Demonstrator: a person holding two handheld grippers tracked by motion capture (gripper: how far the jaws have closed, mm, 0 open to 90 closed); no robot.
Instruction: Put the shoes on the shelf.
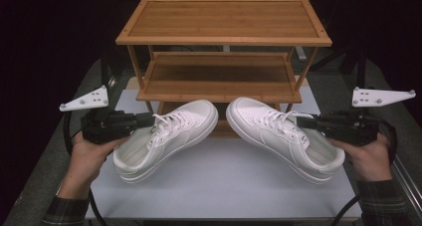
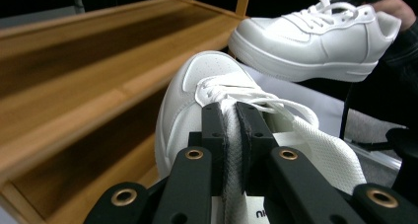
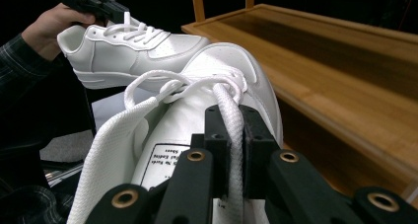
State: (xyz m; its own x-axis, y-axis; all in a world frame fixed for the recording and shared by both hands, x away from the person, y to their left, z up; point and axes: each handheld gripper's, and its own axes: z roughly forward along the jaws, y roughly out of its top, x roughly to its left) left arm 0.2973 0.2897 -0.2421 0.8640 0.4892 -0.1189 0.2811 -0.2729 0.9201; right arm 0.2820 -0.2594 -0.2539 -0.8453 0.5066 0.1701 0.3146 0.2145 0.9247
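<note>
Plainly bare: wooden rack (image 1: 224, 22), white sneakers (image 1: 166, 136) outside.

Two white lace-up sneakers hung off the table, toes angled inward toward each other. The left sneaker (image 1: 164, 136) and right sneaker (image 1: 283, 136) were pinched by their tongues, well apart.

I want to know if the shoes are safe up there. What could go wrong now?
The left gripper holds the left shoe only by its tongue, and the right gripper holds the right shoe the same way. A thin grip like that might slip, so a shoe could drop onto the table. The toes also point at the wooden rack, close to its lower shelf, and might bump it.
</note>
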